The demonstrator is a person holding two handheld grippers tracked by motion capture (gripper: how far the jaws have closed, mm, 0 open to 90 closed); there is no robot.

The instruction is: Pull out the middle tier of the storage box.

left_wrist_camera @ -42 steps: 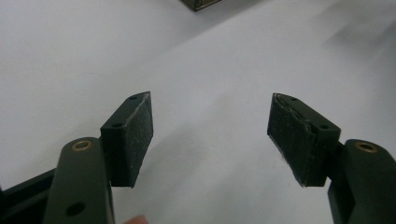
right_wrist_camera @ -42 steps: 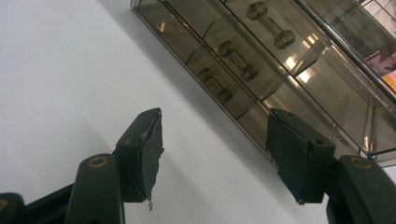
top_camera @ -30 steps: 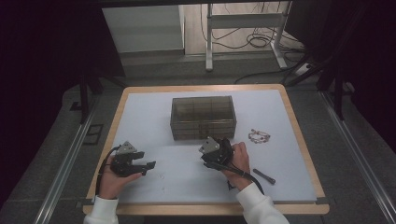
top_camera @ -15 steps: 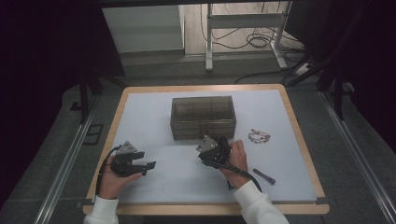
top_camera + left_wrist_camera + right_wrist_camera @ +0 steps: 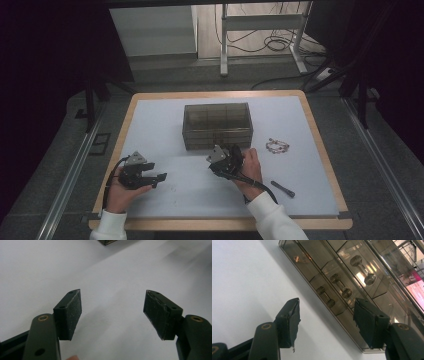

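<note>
A smoked, see-through drawer box (image 5: 217, 125) stands in the middle of the white mat. Its front, with small round drawer knobs (image 5: 342, 288), shows slanted in the right gripper view. My right gripper (image 5: 226, 151) is held just in front of the box and points at it; its jaws (image 5: 325, 317) are open with nothing between them. My left gripper (image 5: 160, 178) hovers low over the bare mat at the front left, pointing right. It too is open and holds nothing (image 5: 112, 307). A corner of the box (image 5: 107, 242) peeks in at the top of the left gripper view.
A beaded bracelet (image 5: 277, 146) lies on the mat right of the box. A short dark stick (image 5: 283, 189) lies near the front right, beside the right forearm. The mat sits on a table with a wooden rim (image 5: 320, 145); a dark floor and cables lie beyond.
The right gripper has edged slightly left, closer to the box front. The left gripper has stayed where it was.
</note>
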